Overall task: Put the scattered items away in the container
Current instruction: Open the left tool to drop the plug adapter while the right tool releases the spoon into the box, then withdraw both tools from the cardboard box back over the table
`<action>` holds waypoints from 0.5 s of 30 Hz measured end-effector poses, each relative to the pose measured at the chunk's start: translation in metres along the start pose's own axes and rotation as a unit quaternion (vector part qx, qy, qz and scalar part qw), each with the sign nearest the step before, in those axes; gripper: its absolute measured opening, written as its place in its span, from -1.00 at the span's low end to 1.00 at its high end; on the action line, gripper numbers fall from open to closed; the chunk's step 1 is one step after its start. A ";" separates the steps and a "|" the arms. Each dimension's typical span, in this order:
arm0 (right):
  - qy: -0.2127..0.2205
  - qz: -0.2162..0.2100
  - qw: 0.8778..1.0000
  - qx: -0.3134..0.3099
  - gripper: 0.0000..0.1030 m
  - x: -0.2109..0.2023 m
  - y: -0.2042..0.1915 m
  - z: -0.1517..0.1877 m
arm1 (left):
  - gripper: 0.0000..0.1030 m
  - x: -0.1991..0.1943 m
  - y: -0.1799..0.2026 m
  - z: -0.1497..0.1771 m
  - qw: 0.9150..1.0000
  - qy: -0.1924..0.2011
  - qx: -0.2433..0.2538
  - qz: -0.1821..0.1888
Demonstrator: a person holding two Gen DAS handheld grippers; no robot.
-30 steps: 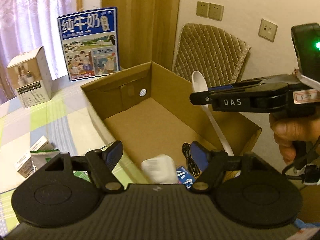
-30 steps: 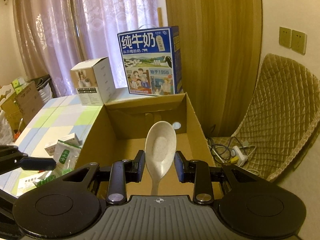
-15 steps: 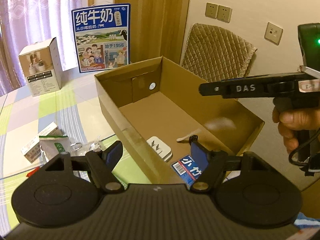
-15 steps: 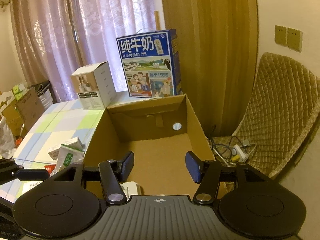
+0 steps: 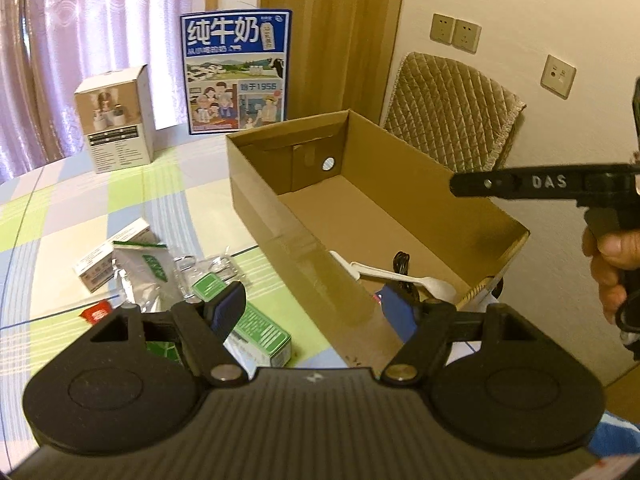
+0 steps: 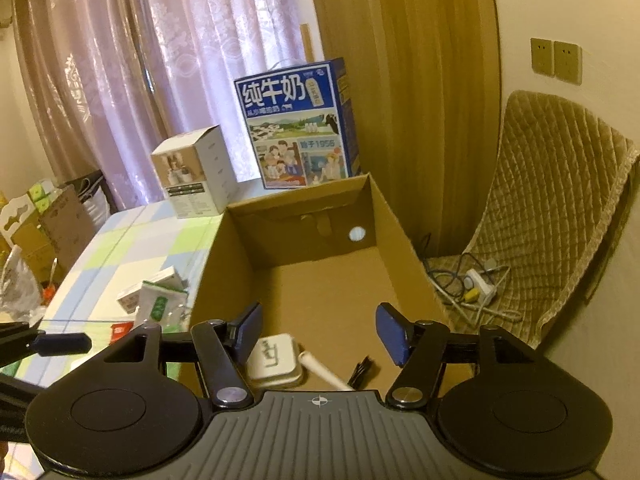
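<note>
The open cardboard box [image 5: 256, 184] [image 6: 384, 216] stands on the checked tablecloth. A white spoon [image 5: 400, 276] [image 6: 324, 372], a white charger [image 6: 274, 360] and a black cable [image 5: 402, 260] [image 6: 362, 370] lie at its near end. My left gripper [image 5: 316, 312] is open and empty above the box's near left wall. My right gripper [image 6: 320, 332] is open and empty above the box's near end; it shows from the side in the left wrist view [image 5: 520, 186]. Scattered on the table left of the box are a green-and-white box [image 5: 260, 332], a silver pouch [image 5: 140, 276] [image 6: 158, 304] and small white boxes [image 5: 116, 256].
A blue milk carton [image 5: 236, 72] [image 6: 296, 128] and a white product box [image 5: 114, 114] [image 6: 196, 172] stand at the back of the table. A quilted chair [image 6: 552, 216] with a power strip [image 6: 478, 286] is right of the box. A red packet [image 5: 96, 314] lies near the left gripper.
My right gripper opened and let the spoon drop into the box, then drew back to the right. My left gripper has pulled back and to the left, bringing the scattered items into view.
</note>
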State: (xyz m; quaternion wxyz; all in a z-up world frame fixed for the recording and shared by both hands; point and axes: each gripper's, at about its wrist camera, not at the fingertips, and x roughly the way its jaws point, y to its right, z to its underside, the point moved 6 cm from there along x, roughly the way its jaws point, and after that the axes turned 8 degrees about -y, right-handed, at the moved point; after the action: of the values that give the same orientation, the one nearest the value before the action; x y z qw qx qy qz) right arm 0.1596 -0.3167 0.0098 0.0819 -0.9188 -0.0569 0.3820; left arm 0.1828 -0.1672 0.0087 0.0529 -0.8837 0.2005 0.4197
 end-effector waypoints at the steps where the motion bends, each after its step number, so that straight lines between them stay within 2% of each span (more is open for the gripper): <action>1: -0.002 -0.003 1.000 0.002 0.19 -0.003 -0.004 0.004 | 0.38 -0.003 -0.001 0.002 1.000 0.000 -0.003 -0.003; 15: -0.022 -0.029 0.999 -0.021 0.28 -0.031 -0.056 0.043 | 0.38 -0.050 -0.028 0.043 0.998 0.000 -0.043 -0.037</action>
State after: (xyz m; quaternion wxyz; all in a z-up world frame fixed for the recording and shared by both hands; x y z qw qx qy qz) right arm 0.1052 -0.2619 0.0120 0.0726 -0.9097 -0.0936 0.3980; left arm 0.1343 -0.1152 0.0172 0.0304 -0.8920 0.1496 0.4254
